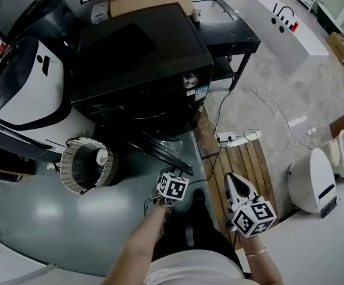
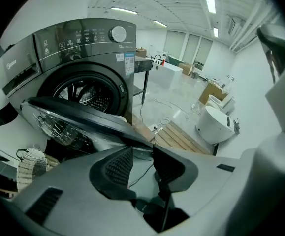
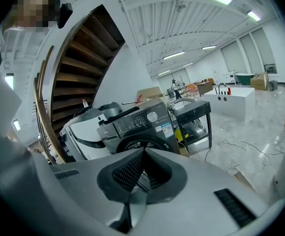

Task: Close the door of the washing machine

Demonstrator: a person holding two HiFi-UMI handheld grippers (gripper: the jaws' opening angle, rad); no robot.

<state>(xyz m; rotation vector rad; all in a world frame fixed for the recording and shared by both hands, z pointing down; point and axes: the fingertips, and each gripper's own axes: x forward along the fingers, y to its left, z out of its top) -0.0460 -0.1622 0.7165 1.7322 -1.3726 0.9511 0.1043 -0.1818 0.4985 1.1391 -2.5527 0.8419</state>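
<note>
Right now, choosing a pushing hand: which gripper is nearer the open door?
The left gripper, close beside the door edge; the right gripper hangs farther off.

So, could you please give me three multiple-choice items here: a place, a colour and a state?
1. In the head view, where is the slatted wooden platform relative to the front-loading washing machine? A on top; B on the floor, right of it; C behind it.
2. What colour is the machine's casing? A white; B dark grey; C red.
3. How is its round glass door? A swung open; B shut; C missing.
Key: B, the slats lie on the floor beside it; B, top and front are dark grey; A, the door stands out from the opening.
</note>
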